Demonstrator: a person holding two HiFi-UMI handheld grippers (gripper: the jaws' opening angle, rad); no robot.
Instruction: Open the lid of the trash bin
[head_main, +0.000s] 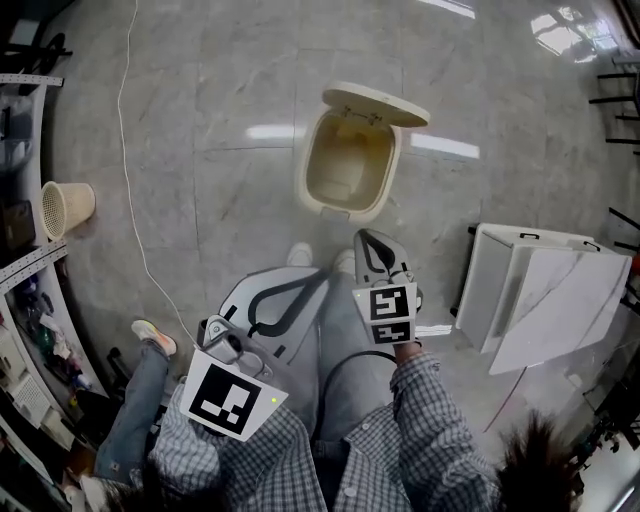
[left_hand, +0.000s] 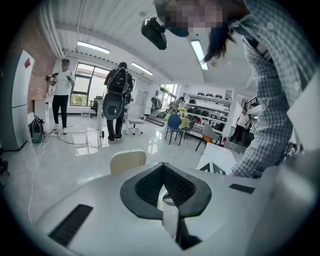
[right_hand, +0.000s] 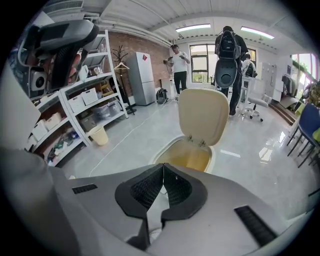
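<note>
A cream trash bin stands on the grey floor just ahead of the person's feet. Its lid is swung up and back, and the inside is bare. In the right gripper view the lid stands upright over the bin's mouth. My right gripper is shut on nothing, a short way before the bin's near rim. My left gripper is lower and to the left, also shut and holding nothing. In the left gripper view only the lid's top shows above the closed jaws of my left gripper.
A small beige wastebasket lies by the shelves at the left. A white cable runs across the floor. A white cabinet stands at the right. A jeans leg and shoe are at lower left. People stand far back.
</note>
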